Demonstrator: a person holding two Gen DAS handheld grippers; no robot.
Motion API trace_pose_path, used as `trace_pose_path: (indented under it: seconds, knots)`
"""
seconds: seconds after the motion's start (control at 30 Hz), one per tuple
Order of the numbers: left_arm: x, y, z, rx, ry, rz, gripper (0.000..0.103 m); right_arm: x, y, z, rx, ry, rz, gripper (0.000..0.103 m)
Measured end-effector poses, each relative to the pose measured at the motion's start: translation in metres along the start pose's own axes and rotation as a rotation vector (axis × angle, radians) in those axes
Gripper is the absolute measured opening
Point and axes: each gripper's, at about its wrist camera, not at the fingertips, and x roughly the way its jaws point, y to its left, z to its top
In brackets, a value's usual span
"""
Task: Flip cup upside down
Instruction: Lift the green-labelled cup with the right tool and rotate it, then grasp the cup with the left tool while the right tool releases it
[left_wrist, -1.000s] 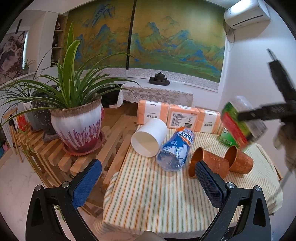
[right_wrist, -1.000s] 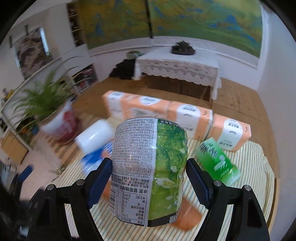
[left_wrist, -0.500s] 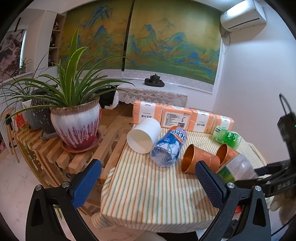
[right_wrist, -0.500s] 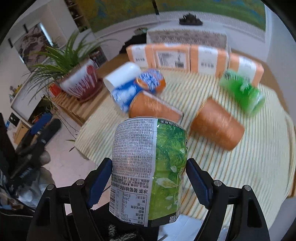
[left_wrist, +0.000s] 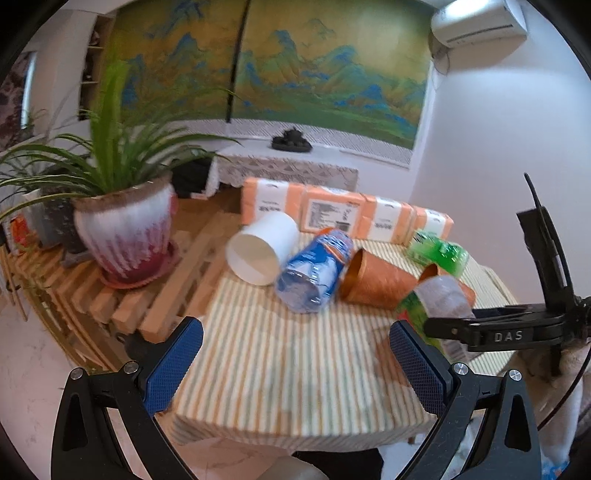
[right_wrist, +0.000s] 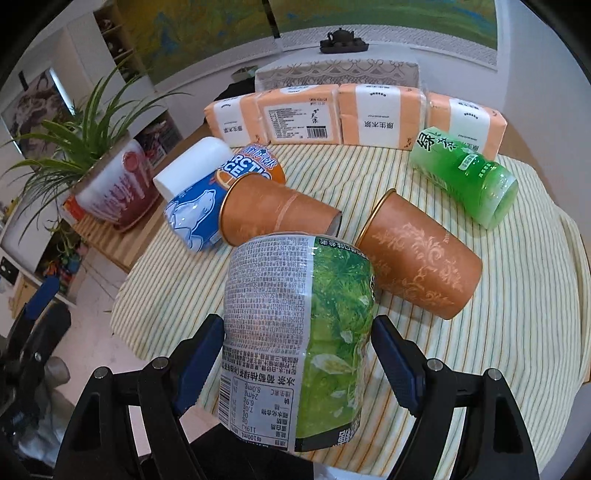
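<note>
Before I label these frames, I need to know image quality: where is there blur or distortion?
Left wrist view: motion-blurred, striped tablecloth smeared, spider plant soft. Right wrist view: sharper, green-labelled bottle text readable; fisheye bends the edges.

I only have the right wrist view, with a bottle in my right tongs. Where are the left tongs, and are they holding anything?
Observer: The left tongs are open and empty, over the near edge of the table.
Operator: The white cup shows me only its base. Which way is its mouth?
Observer: The white cup lies on its side, mouth toward the left tongs, and looks empty inside.
Operator: And the copper cup by the blue bottle?
Observer: That copper cup also opens toward the left tongs; what shows of its inside looks empty.
</note>
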Motion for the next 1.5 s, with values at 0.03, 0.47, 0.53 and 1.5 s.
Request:
trace_pose_path:
  seconds: [0.03, 0.47, 0.53, 1.5]
  knots:
    - [0.005, -0.003, 0.002, 0.01, 0.018, -0.013, 0.102, 0.002, 0.0, 0.0, 0.006, -0.003, 0.004, 0.08]
    - [0.045, -0.034, 0.019, 0.054, 0.182, -0.124, 0.102, -0.023, -0.02, -0.01, 0.102, -0.102, 0.074, 0.082]
    - [0.055, -0.04, 0.022, 0.044, 0.228, -0.142, 0.102, -0.032, -0.028, -0.016, 0.121, -0.128, 0.07, 0.082]
    - [0.13, -0.114, 0.037, 0.013, 0.604, -0.191, 0.102, -0.084, -0.086, -0.101, 0.264, -0.282, -0.067, 0.082]
